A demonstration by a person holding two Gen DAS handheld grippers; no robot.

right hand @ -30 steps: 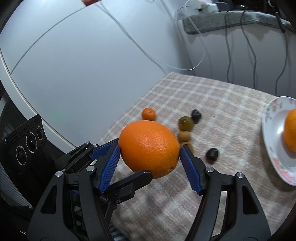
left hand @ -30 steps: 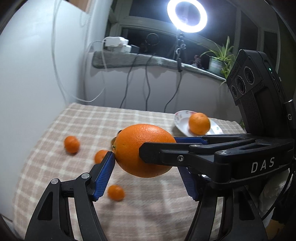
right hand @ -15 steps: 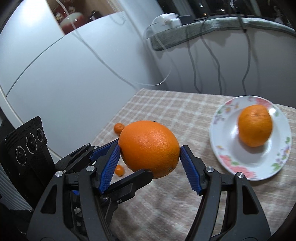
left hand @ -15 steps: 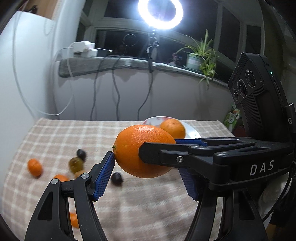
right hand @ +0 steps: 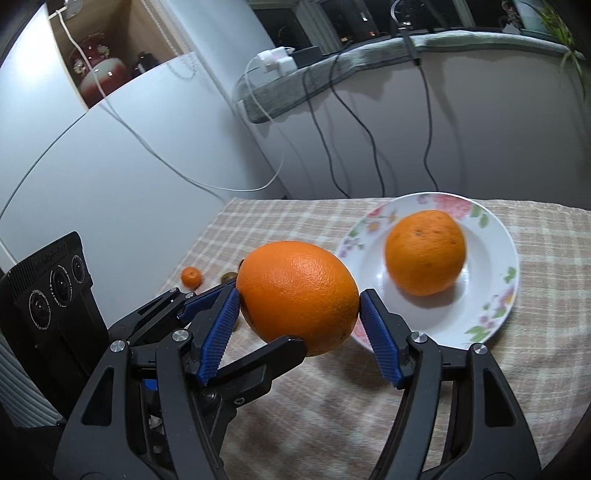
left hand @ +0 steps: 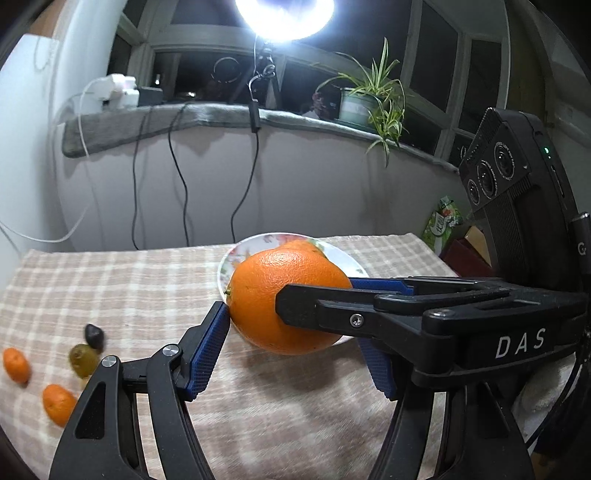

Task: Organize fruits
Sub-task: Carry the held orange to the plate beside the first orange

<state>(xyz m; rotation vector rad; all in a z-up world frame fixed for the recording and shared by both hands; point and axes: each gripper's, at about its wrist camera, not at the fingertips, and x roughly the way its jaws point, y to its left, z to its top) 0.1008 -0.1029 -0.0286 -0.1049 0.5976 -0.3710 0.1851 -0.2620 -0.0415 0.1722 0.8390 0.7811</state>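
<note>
Large orange: held above the checked tablecloth, pinched by the blue pads of both the right gripper and the left gripper. Floral plate just beyond, bearing a second orange. Small fruits lie well apart on the cloth's left.

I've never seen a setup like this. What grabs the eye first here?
A big orange held in the air, pinched from both sides at once by the right gripper and the left gripper. Just beyond it, a flowered plate on the checked tablecloth holds a second orange. A glaring ring light shines above the windowsill.
</note>
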